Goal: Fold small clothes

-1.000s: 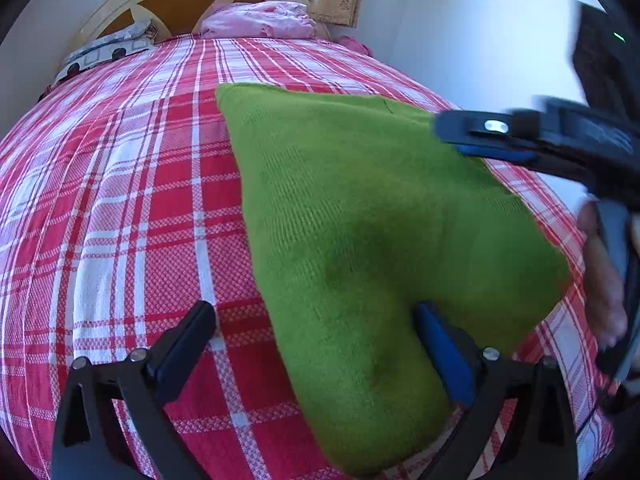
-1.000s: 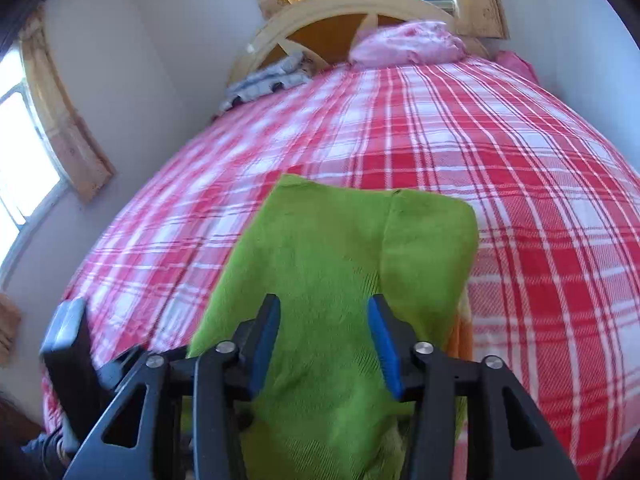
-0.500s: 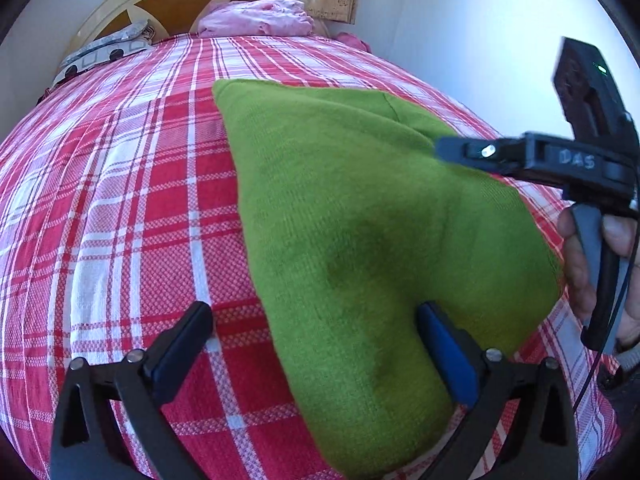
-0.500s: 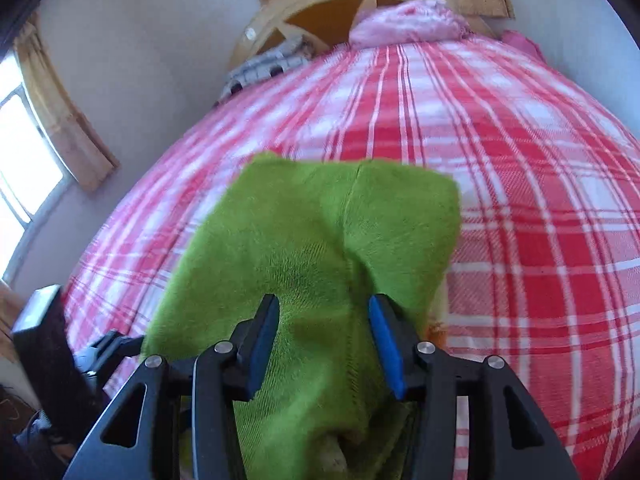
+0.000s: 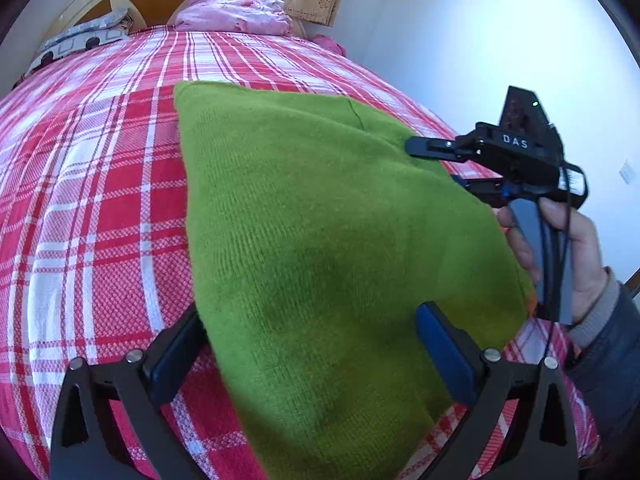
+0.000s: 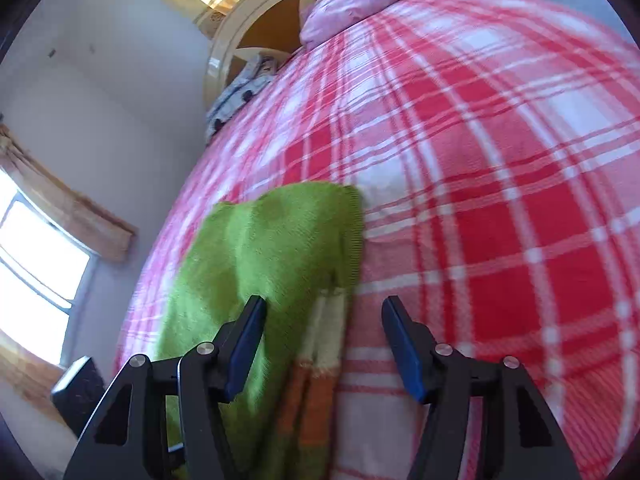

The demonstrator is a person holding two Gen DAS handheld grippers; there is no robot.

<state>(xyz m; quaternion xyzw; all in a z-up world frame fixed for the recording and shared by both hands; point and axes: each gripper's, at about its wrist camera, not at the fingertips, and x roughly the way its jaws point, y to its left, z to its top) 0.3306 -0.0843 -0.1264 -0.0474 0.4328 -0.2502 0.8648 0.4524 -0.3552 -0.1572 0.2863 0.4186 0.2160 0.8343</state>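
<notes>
Sweater (image 5: 320,240), green and folded, lies flat on your checked bed (image 5: 100,200). Your left gripper (image 5: 308,344) is wide open around its near end. Your right gripper (image 6: 324,344) has just been opening over its striped edge, not pinching it.

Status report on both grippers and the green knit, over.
Left hand-held gripper open around green knit. Right hand-held gripper open, jaws just widened, knit's edge between them, unpinched. Nothing blocking.

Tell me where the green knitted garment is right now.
The green knitted garment lies flat on the red plaid bedspread, near its foot end. In the left wrist view it sits between the left gripper fingers, with the right gripper at its right edge.
</notes>
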